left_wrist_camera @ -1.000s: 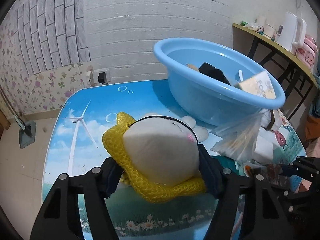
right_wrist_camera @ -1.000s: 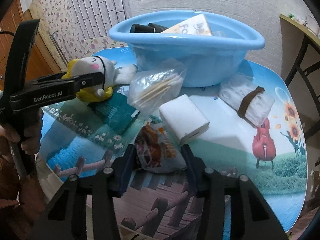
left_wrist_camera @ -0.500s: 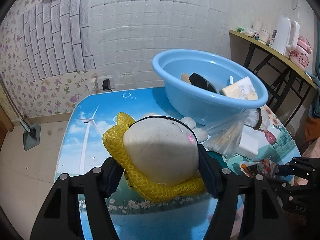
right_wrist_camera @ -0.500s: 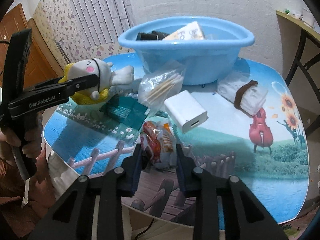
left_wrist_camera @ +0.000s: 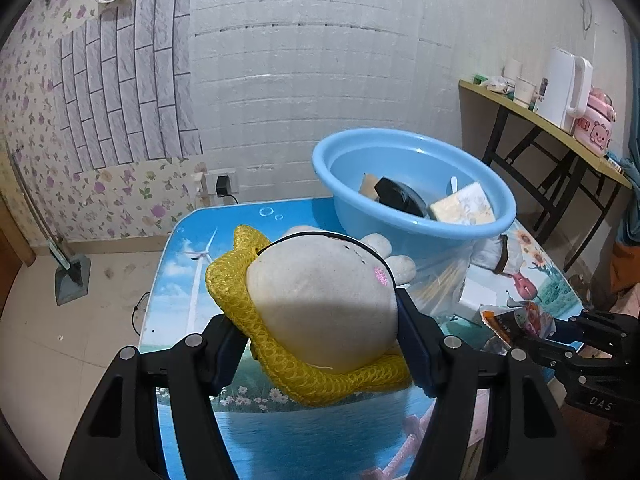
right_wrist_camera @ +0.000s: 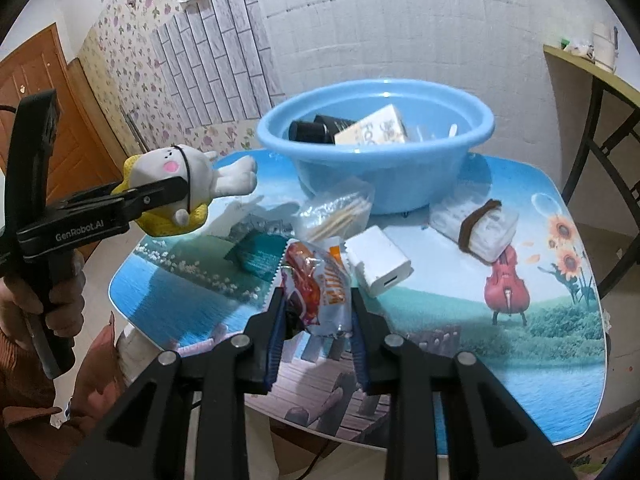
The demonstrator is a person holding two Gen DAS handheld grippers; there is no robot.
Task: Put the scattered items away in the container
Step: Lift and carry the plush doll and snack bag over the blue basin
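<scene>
My left gripper [left_wrist_camera: 320, 344] is shut on a white plush toy [left_wrist_camera: 324, 300] with a yellow knitted body, held above the table; the same toy [right_wrist_camera: 176, 184] hangs at the left of the right wrist view. My right gripper [right_wrist_camera: 318, 308] is shut on an orange snack packet [right_wrist_camera: 318, 286], lifted off the table. The blue basin [left_wrist_camera: 412, 188] stands at the table's far side and holds a black object, a cream box and a white spoon. On the table lie a bag of cotton swabs [right_wrist_camera: 340, 212], a white charger [right_wrist_camera: 378, 262], a teal packet [right_wrist_camera: 256, 254] and a white bundle with a brown band [right_wrist_camera: 476, 228].
The table [right_wrist_camera: 500, 360] has a printed landscape top. A side shelf [left_wrist_camera: 540, 120] on black legs at the right carries a white kettle, cups and a pink appliance. A person's hand [right_wrist_camera: 44, 292] grips the left gripper's handle. A wall socket with a plug sits behind the table.
Both grippers rose and drew back from the basin. The plush toy lifted with the left gripper. The right jaws closed on the snack packet and raised it off the table.
</scene>
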